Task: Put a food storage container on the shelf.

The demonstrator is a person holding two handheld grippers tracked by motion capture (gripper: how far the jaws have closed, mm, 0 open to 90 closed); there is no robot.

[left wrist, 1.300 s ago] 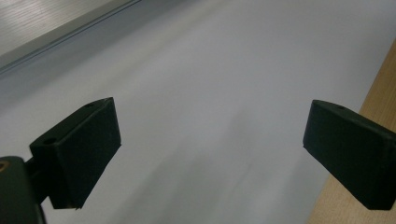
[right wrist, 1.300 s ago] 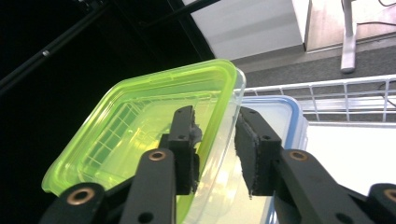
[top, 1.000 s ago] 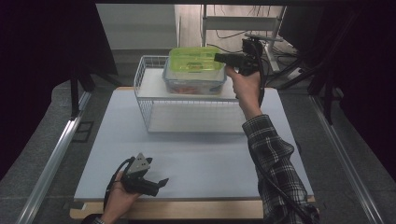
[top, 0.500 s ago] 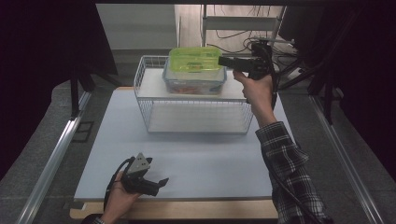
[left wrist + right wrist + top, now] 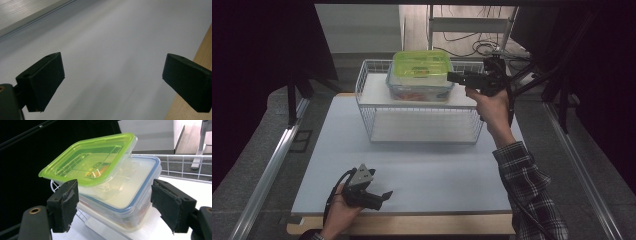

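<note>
Right now your right gripper (image 5: 453,76) hangs just right of the stacked containers, its black padded jaws having just been opening, nothing pressed between them. Up close, the green-lidded box (image 5: 92,162) of glossy clear plastic sits tilted on the blue-rimmed rectangular box (image 5: 135,195), on the white wire rack's (image 5: 422,131) far shelf. Your left gripper (image 5: 384,196) rests released on the smooth white mat (image 5: 437,170), near left.

A white mat (image 5: 422,175) covers the wooden table (image 5: 412,224)
</note>
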